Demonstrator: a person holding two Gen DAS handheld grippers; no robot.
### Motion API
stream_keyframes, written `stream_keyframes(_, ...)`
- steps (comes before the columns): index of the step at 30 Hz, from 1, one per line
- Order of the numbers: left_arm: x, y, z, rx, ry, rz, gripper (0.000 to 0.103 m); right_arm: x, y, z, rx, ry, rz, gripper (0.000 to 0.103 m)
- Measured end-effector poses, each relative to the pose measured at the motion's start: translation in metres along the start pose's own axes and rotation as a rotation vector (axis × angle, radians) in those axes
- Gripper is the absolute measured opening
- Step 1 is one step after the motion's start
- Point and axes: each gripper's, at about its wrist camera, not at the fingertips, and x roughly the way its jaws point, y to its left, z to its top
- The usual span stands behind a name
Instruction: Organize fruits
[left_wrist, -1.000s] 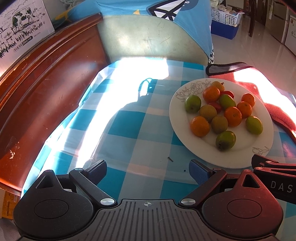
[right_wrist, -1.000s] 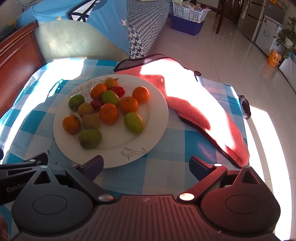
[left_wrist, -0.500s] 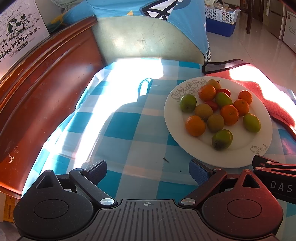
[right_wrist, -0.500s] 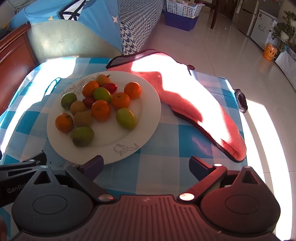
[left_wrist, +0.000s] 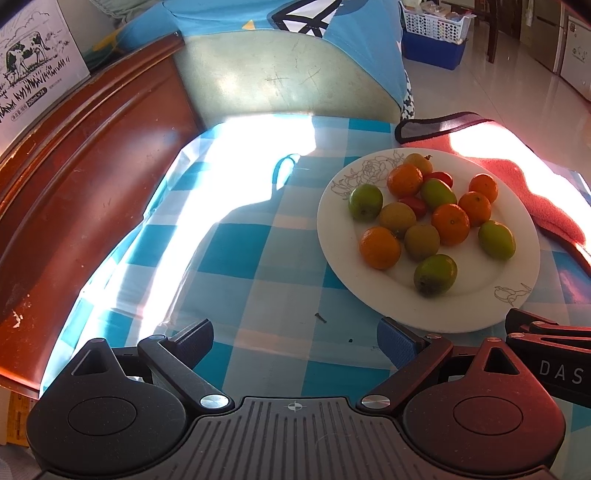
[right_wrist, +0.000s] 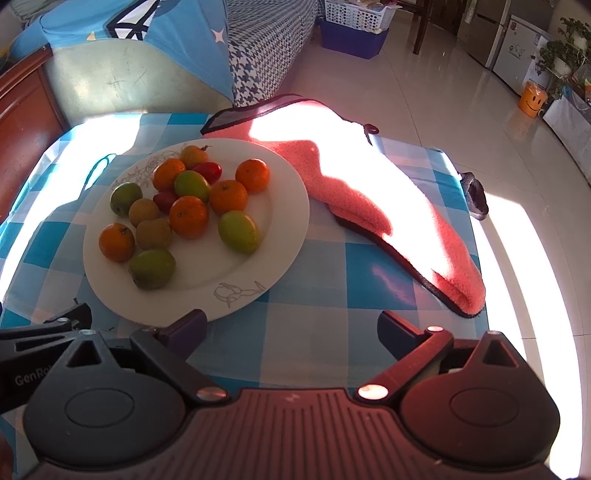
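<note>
Fruits (right_wrist: 188, 216), mixed orange, green and red, are heaped on the white plate (right_wrist: 288, 229) on the desk (left_wrist: 236, 251). Left gripper (left_wrist: 295, 334) and right gripper (right_wrist: 291, 326) are held spread and empty before the plate. Any pick is best made from an outlying fruit.

A: Any lettering you can read?

B: In the left wrist view, at four o'clock, "DAS" in pale capitals on the right gripper (left_wrist: 550, 365), cut off by the frame edge.

A: And the other camera?

B: At eight o'clock, "GenRo" on the left gripper (right_wrist: 40, 354), also cut off.

A: The white box (left_wrist: 33, 70) with the cow drawing, at ten o'clock?

B: Printed lines, too small to read.
</note>
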Motion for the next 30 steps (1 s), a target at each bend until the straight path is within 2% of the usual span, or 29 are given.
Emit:
stream_keyframes(18, -0.012, -0.002, -0.006, 0.044, -0.017, 0.023, 0.096, -0.004, -0.003, -0.008, -0.002, -0.018, 0.020, 0.098)
stream_keyframes(30, -0.034, 0.017, -0.050, 0.073, -0.024, 0.032, 0.096, -0.024, 0.008, -0.046, -0.072, -0.072, 0.069, 0.098)
